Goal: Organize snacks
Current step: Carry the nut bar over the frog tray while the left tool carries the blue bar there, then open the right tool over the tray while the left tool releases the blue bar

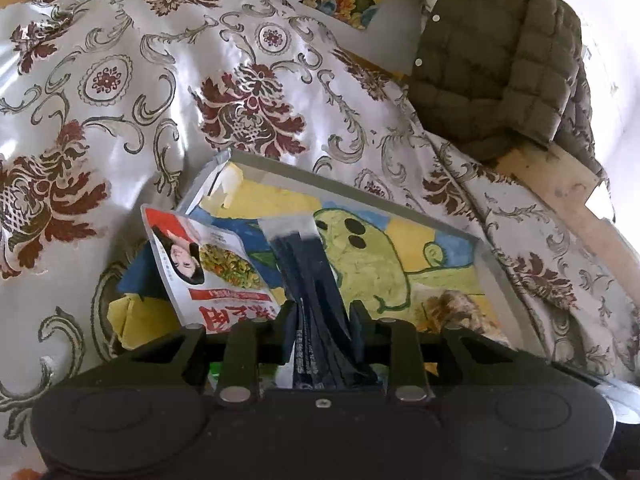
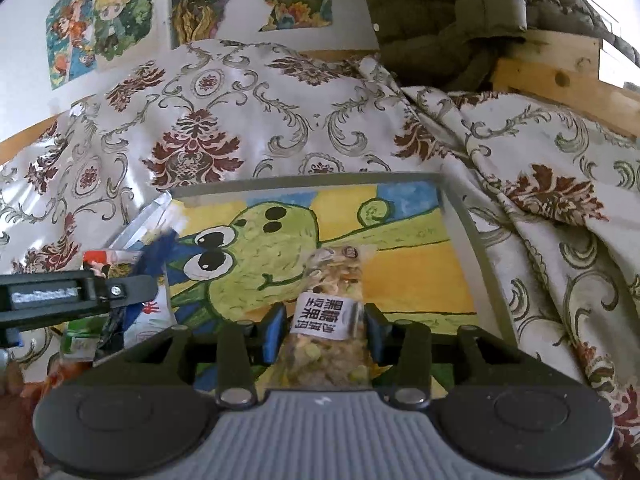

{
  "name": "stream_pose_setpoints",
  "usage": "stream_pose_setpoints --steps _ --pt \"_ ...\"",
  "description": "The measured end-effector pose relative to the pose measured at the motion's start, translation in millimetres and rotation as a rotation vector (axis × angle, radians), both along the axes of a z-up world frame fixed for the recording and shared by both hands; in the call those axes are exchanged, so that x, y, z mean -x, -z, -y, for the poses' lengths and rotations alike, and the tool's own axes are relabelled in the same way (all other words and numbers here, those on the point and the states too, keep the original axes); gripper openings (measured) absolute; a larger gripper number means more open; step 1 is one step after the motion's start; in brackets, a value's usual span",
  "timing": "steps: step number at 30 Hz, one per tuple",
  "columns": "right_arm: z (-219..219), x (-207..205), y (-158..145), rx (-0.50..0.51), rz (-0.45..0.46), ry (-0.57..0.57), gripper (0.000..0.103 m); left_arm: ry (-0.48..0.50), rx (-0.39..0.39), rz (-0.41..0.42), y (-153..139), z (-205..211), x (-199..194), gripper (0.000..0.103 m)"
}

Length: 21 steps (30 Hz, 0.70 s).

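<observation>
Left gripper [image 1: 322,316] with jaws closed narrowly on a dark blue packet [image 1: 316,276]; right gripper [image 2: 322,328] with jaws set wider around a clear bag of mixed snack pieces [image 2: 332,320], pads at its sides, both held over the frog-painted tray [image 2: 472,232]. Red-and-white packet [image 1: 208,264] leaning at the tray's left edge. Probably midway: two packets not yet set down. Only in the left view, the red packet's full face; only in the right, wall drawings [image 2: 100,20] beyond the patterned cloth [image 2: 240,120].
</observation>
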State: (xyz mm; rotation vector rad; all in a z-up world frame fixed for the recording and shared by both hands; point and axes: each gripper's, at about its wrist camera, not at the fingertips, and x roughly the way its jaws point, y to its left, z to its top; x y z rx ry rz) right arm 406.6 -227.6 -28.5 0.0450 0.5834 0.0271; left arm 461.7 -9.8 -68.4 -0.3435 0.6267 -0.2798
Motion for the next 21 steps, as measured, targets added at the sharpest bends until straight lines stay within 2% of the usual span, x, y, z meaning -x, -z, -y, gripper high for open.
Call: stream_pose_setpoints --steps 3,4,7,8,11,15,17,21 --pt "-2 5 -3 0.012 0.014 -0.008 0.06 -0.006 -0.007 0.0 2 -1 -1 0.031" --pt "-3 6 -4 0.019 0.017 -0.01 0.063 -0.009 -0.007 -0.001 1 -1 -1 0.036" --pt "-4 12 -6 0.043 0.029 -0.005 0.072 -0.023 -0.01 0.018 -3 -3 2 0.061" --pt "-4 14 -7 0.05 0.034 0.005 0.078 -0.025 -0.014 0.031 -6 -2 5 0.066" --pt "-1 23 -16 0.048 0.061 0.034 0.084 -0.025 -0.018 0.059 -16 -2 12 0.08" --pt "7 41 -34 0.032 0.118 0.062 0.093 -0.044 -0.051 0.1 -34 -2 27 0.09" --pt "12 53 -44 0.02 0.152 0.081 0.1 -0.055 -0.088 0.132 -45 -2 39 0.097" --pt "19 74 -61 -0.013 0.192 0.084 0.103 -0.063 -0.183 0.205 -66 0 69 0.102"
